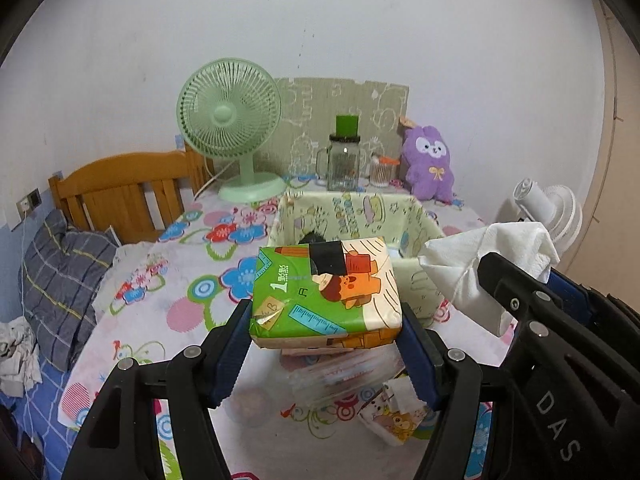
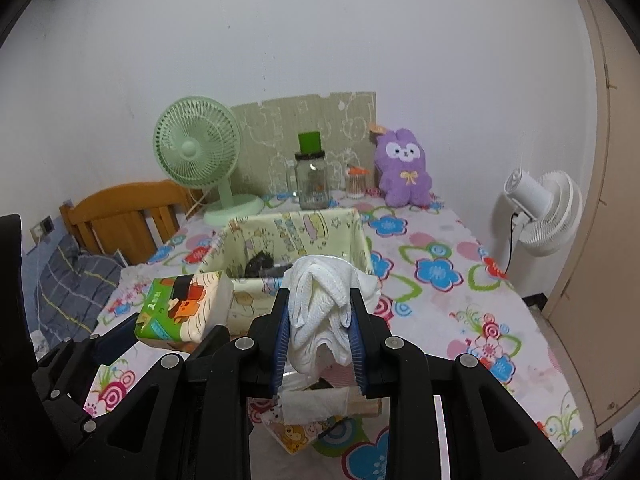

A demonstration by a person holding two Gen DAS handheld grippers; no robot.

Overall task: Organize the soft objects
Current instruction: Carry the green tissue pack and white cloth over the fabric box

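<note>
My left gripper (image 1: 326, 320) is shut on a green and cream tissue pack (image 1: 325, 288), held above the table just in front of the cream fabric basket (image 1: 426, 220). The pack also shows in the right wrist view (image 2: 184, 308). My right gripper (image 2: 320, 320) is shut on a crumpled white cloth (image 2: 324, 300), held just before the basket (image 2: 360, 236). The cloth shows at the right of the left wrist view (image 1: 488, 256). Something dark (image 2: 260, 260) lies inside the basket.
More tissue packs (image 2: 312, 420) lie on the flowered tablecloth below the grippers. At the back stand a green fan (image 1: 232, 128), a glass jar (image 1: 344, 160), a small jar (image 1: 380, 172) and a purple plush (image 1: 430, 164). A white fan (image 2: 544, 208) is at the right, a wooden headboard (image 1: 120, 192) at the left.
</note>
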